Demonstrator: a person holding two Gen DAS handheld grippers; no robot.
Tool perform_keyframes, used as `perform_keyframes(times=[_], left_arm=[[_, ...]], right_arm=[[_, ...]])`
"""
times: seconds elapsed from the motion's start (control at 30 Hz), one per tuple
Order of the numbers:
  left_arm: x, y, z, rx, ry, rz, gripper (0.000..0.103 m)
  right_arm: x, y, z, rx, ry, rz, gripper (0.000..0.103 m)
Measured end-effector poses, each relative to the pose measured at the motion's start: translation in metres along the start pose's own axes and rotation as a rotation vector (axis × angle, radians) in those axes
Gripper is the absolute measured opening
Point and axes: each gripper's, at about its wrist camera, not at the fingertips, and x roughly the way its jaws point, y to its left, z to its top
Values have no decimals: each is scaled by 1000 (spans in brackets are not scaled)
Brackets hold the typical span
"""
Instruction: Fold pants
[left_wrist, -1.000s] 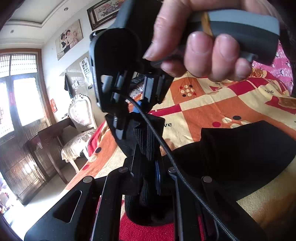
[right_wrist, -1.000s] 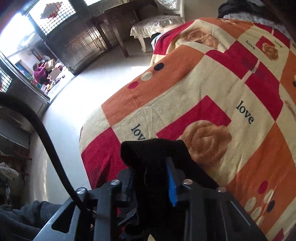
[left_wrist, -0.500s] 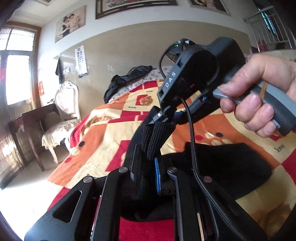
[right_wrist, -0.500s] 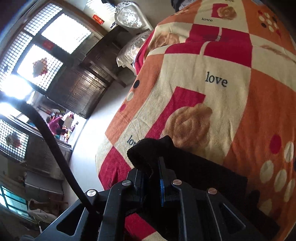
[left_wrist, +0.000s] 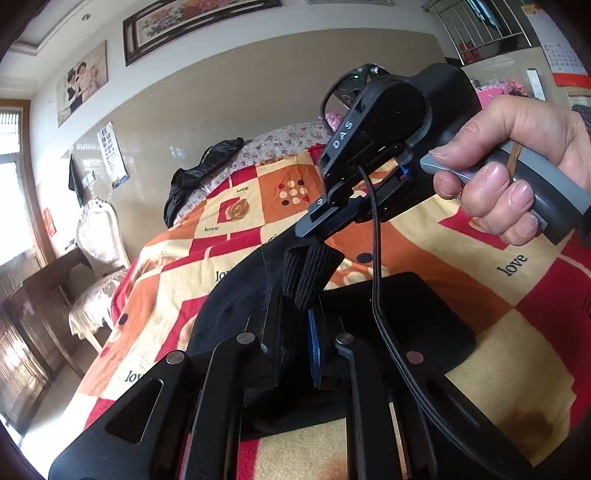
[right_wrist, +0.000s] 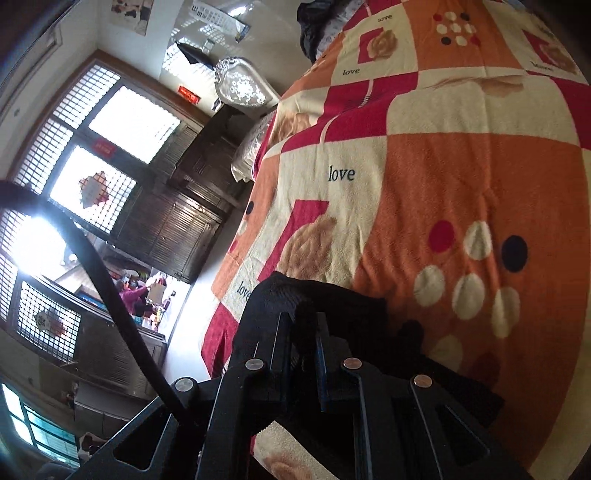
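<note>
Both the left gripper (left_wrist: 295, 325) and right gripper (right_wrist: 303, 343) pinch the black knit pants (left_wrist: 399, 317), mid-fold over the chequered orange-and-red bed blanket (right_wrist: 443, 166); laying flat remains.

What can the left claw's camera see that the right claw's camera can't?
Only the left wrist view shows the person's hand holding the right claw, plus the framed pictures on the wall. Only the right wrist view shows the big lattice window and the dark wooden cabinet. Both show the black pants pinched in a claw, the checkered "love" blanket and the white chair.
</note>
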Motion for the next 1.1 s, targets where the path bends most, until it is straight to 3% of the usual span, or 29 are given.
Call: perform_keyframes(times=[0.13,0.27,0.43,0.87,0.93,1.03,1.1], left_arm=[[-1,-14,5,37,-10,-28,11],[-2,-25,3,64,-2,-46,11],[-1,-36,0,127,9,-101,11],[7,-68,-5,242,56,-228,11],[13,-71,-10,255,96,-251,11],[17,-75,-17,267,119,-257,11],[17,-75,-17,252,121,-266,20]], right_arm=[[-21,-19,-10,21,-30,34,9],[-26,-35,-23,78,-41,131,9],[-32,-48,-32,109,-60,129,9],[-46,-74,-59,141,-75,23,9],[-41,-78,-63,147,-58,-41,9],[-34,-79,-65,146,-34,-215,11],[-43,-63,-62,80,-90,-302,11]])
